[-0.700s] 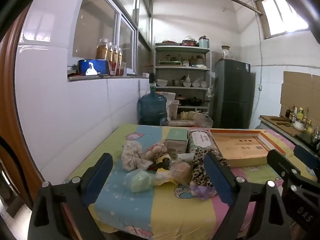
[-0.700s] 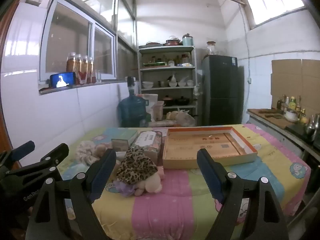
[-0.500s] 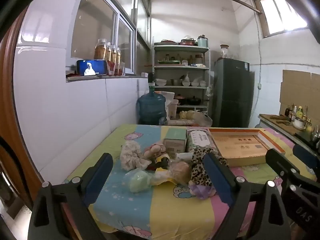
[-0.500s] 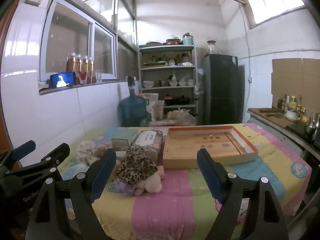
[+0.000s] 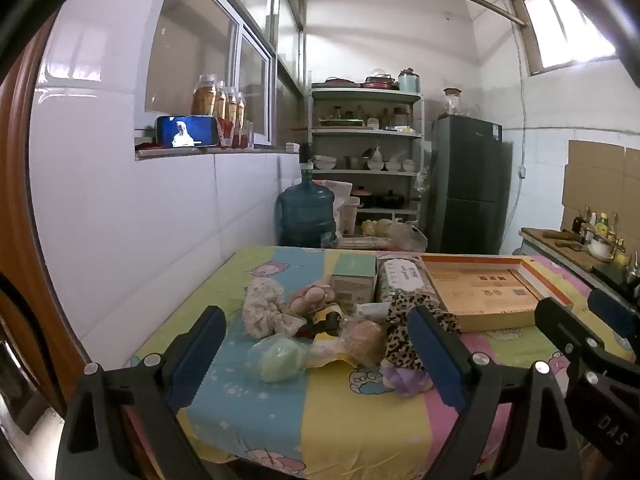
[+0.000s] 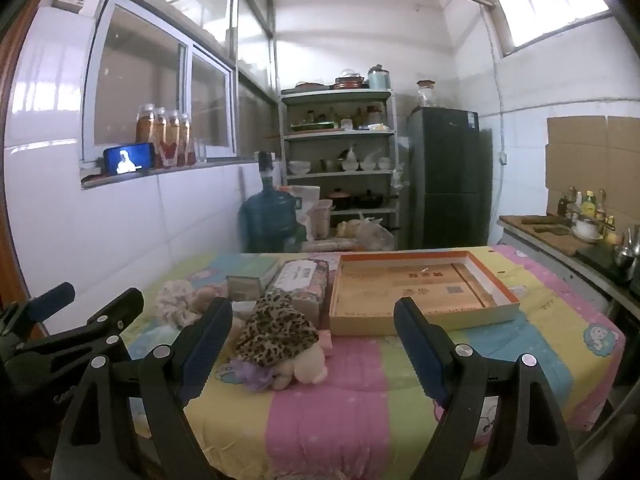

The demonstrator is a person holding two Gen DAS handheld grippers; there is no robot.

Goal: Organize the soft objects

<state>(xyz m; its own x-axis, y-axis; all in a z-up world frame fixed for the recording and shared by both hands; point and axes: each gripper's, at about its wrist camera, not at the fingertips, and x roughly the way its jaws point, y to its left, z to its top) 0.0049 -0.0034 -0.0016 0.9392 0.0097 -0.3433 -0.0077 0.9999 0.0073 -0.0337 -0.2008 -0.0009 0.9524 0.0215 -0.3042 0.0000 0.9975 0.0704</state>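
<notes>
Nothing much has moved since the earlier frames; both views sit nearly as before, soft pile unshifted. Left gripper (image 5: 316, 336) jaws spread wide, nothing between them, short of the table. Right gripper (image 6: 312, 332) likewise wide apart and empty. Soft pile lies on the cartoon tablecloth (image 5: 360, 420): leopard-print plush (image 6: 276, 330) nearest the right gripper, green soft ball (image 5: 280, 360) in a clear wrap, floral cloth toy (image 5: 264, 308) (left side of the heap). Shallow orange-rimmed box (image 6: 420, 290) sits just right of the pile, no soft items in it.
</notes>
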